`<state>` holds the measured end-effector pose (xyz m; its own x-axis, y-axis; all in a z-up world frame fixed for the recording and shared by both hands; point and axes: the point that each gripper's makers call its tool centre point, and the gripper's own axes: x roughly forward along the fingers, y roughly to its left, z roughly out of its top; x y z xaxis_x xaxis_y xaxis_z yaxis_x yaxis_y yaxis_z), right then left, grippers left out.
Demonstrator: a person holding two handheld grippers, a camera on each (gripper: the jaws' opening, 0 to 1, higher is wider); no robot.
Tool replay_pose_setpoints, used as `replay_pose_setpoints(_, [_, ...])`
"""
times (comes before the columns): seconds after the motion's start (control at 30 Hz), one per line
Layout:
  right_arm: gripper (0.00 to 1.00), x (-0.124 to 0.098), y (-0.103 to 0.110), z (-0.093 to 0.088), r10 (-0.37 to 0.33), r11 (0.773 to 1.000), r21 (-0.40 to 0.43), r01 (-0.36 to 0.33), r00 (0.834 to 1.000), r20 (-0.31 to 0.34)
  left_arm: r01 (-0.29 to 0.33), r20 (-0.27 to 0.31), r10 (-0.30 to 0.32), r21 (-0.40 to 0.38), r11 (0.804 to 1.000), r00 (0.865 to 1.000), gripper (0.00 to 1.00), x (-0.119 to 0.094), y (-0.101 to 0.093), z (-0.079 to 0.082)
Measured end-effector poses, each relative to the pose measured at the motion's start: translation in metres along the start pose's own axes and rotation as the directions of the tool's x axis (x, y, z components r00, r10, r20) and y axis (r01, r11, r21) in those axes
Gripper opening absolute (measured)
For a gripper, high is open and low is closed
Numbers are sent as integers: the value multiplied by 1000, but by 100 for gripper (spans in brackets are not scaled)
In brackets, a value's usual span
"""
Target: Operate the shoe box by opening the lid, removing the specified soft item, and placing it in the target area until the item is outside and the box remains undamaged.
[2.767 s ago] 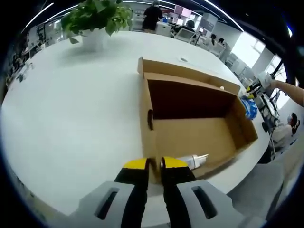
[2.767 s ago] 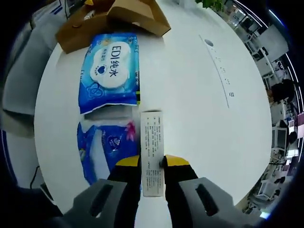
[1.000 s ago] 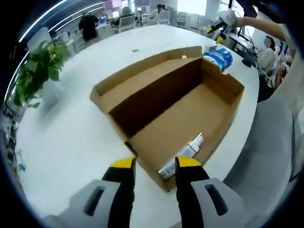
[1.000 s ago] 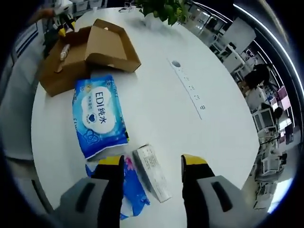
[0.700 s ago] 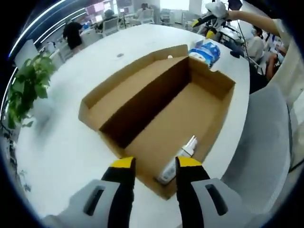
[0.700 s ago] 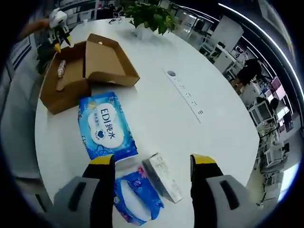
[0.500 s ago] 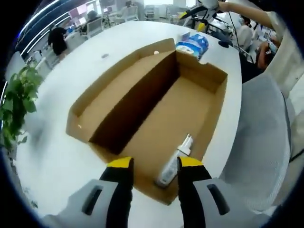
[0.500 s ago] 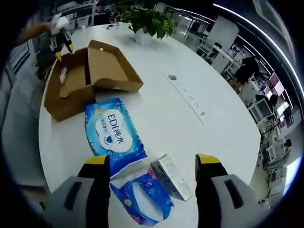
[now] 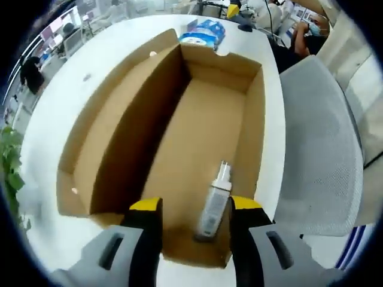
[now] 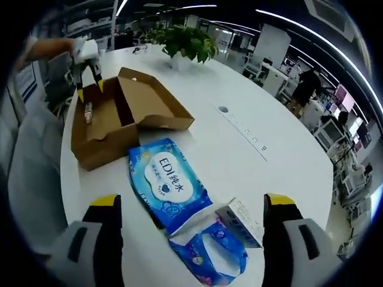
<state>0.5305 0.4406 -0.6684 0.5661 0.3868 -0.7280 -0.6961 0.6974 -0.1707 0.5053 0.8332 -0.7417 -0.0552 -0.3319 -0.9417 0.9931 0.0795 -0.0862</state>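
The open cardboard shoe box [image 9: 197, 113] lies under my left gripper [image 9: 195, 209], which is open with one jaw on each side of a small white spray bottle [image 9: 213, 200] on the box floor. In the right gripper view the same box [image 10: 96, 140] sits far left with its lid [image 10: 157, 98] folded back, and the left gripper [image 10: 90, 63] hovers over the bottle [image 10: 88, 112]. My right gripper [image 10: 192, 203] is wide open above a blue wipes pack [image 10: 170, 182], a smaller blue tissue pack [image 10: 209, 254] and a white carton [image 10: 242, 221], holding nothing.
A grey chair [image 9: 317, 149] stands right beside the box's long side. The blue wipes pack [image 9: 203, 31] lies beyond the box's far end. A potted plant [image 10: 185, 42] and a recessed socket strip [image 10: 245, 133] are on the white table [image 10: 239, 95]. People sit in the background.
My right gripper let go of the white carton, opened wide and drew back higher. My left gripper opened and moved over the box, now looking down on the bottle.
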Motion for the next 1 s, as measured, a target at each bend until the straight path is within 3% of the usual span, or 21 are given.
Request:
replay_pose_setpoints(0.27, [96, -3, 24, 8, 17, 1000, 18, -18, 998, 55, 94, -61, -87, 119, 988, 994, 42, 10, -5, 0])
replay_pose_setpoints(0.43, [96, 0, 38, 8, 32, 999, 18, -33, 998, 58, 141, -104, -127, 143, 980, 986, 42, 18, -8, -5])
replay_pose_setpoints(0.7, [96, 3, 50, 7, 47, 998, 32, -50, 997, 65, 195, -171, -162, 196, 961, 972, 43, 27, -11, -11])
replay_pose_setpoints(1.0, [96, 7, 56, 7, 52, 997, 45, -56, 996, 71, 224, -206, -179, 223, 949, 962, 39, 36, -15, -15])
